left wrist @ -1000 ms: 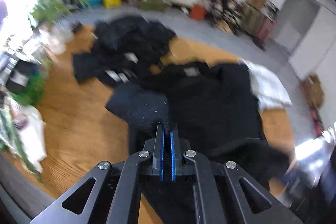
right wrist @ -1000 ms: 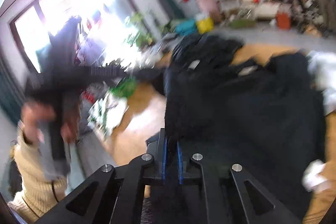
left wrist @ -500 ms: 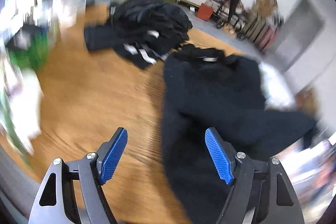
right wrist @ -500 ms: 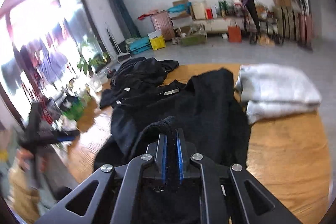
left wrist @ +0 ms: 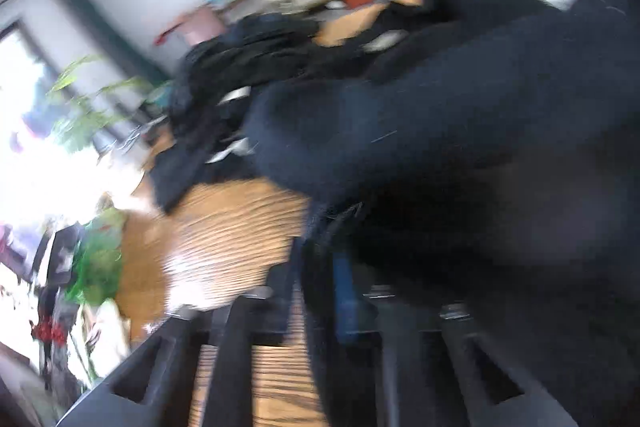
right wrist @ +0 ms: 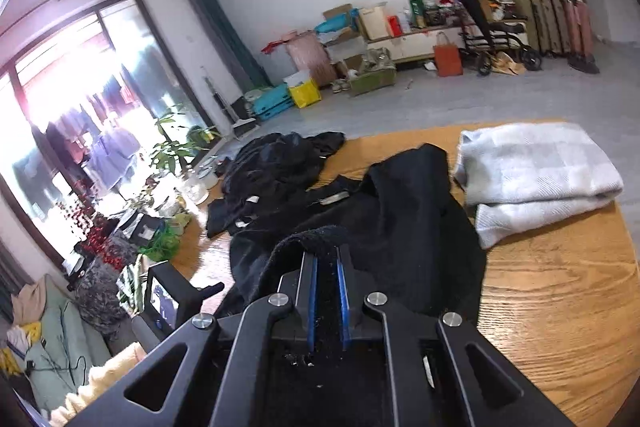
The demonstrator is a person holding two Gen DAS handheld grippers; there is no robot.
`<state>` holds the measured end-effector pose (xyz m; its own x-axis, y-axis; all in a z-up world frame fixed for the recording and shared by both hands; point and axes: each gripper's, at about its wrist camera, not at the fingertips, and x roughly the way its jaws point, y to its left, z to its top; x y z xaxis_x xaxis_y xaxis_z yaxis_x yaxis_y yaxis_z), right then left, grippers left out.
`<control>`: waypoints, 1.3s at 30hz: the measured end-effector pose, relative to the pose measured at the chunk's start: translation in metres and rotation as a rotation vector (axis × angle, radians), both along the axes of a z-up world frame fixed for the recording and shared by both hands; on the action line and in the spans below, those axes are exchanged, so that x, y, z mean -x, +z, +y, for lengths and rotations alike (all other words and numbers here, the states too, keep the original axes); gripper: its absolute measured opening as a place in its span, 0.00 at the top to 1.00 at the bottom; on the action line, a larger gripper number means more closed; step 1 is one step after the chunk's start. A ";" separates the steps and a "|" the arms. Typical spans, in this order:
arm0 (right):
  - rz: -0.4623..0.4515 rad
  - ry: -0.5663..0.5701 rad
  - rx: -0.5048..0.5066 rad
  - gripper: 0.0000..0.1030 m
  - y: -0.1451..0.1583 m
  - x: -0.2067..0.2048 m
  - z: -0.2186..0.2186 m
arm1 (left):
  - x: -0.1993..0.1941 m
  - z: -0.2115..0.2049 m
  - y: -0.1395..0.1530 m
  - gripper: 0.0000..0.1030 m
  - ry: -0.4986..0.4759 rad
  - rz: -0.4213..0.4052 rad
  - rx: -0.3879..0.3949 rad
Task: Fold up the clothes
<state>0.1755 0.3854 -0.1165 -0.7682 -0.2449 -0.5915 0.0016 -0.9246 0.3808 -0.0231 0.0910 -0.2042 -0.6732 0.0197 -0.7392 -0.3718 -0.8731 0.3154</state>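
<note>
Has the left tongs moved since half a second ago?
Yes. The left tongs, open then, now look shut on the black garment, swung toward the window side of the wooden table.

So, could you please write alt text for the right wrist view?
The right gripper is shut on a black garment lying on a round wooden table. Beside it lie a folded pale blanket and a pile of dark clothes.

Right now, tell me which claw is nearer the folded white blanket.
Right. The right claw sits beside the folded white blanket, gripping the black garment; the left claw is farther.
</note>
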 end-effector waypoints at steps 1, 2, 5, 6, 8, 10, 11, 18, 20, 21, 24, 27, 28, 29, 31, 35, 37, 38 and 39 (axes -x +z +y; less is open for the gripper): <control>-0.016 -0.013 0.003 0.89 -0.004 0.000 0.004 | 0.003 -0.014 0.004 0.91 0.033 -0.031 -0.073; -0.036 -0.020 0.004 0.86 -0.009 0.000 0.008 | 0.006 -0.031 0.007 0.91 0.078 -0.066 -0.148; -0.099 -0.060 -0.060 0.63 -0.025 -0.002 0.014 | 0.012 -0.085 0.016 0.91 0.227 -0.143 -0.330; -0.118 -0.077 -0.096 0.62 -0.031 -0.003 0.014 | 0.010 -0.098 0.018 0.91 0.266 -0.129 -0.331; -0.138 -0.065 -0.123 0.62 -0.040 -0.003 0.012 | 0.007 -0.125 0.023 0.91 0.320 -0.109 -0.340; -0.164 0.002 -0.119 0.60 -0.053 0.004 -0.007 | 0.001 -0.138 0.028 0.91 0.337 -0.113 -0.378; -0.178 0.038 -0.117 0.58 -0.060 0.007 -0.017 | -0.002 -0.144 0.031 0.91 0.339 -0.118 -0.401; -0.270 0.288 -0.100 0.50 -0.108 0.032 -0.087 | -0.024 -0.109 0.038 0.91 0.197 -0.189 -0.483; -0.296 0.356 -0.101 0.50 -0.123 0.041 -0.109 | -0.027 -0.096 0.037 0.91 0.162 -0.210 -0.491; -0.308 0.387 -0.106 0.49 -0.132 0.045 -0.121 | -0.028 -0.090 0.037 0.91 0.150 -0.213 -0.486; -0.338 0.417 -0.145 0.50 -0.153 0.058 -0.143 | -0.029 -0.077 0.034 0.90 0.127 -0.219 -0.465; -0.346 0.426 -0.174 0.81 -0.163 0.063 -0.150 | -0.028 -0.072 0.033 0.90 0.113 -0.228 -0.442; -0.338 0.434 -0.168 0.92 -0.162 0.064 -0.149 | -0.028 -0.072 0.033 0.89 0.110 -0.225 -0.437; -0.321 0.444 -0.163 0.94 -0.157 0.063 -0.147 | -0.027 -0.072 0.035 0.89 0.107 -0.221 -0.436; -0.229 0.441 -0.181 0.94 -0.134 0.062 -0.136 | -0.022 -0.073 0.038 0.89 0.102 -0.212 -0.441; -0.095 0.303 -0.243 0.94 -0.086 0.079 -0.094 | -0.012 -0.068 0.044 0.89 0.095 -0.196 -0.467; -0.071 0.188 -0.275 0.93 -0.074 0.096 -0.068 | -0.004 -0.061 0.045 0.89 0.089 -0.194 -0.477; -0.076 0.113 -0.306 0.86 -0.074 0.106 -0.055 | -0.002 -0.056 0.044 0.89 0.084 -0.190 -0.474; -0.083 0.035 -0.338 0.77 -0.075 0.118 -0.042 | 0.001 -0.052 0.044 0.89 0.080 -0.187 -0.471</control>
<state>0.0577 0.3433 -0.1913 -0.7083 -0.0497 -0.7042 0.0176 -0.9984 0.0528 -0.0243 0.0393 -0.1603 -0.5436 0.3337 -0.7702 -0.3109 -0.9324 -0.1845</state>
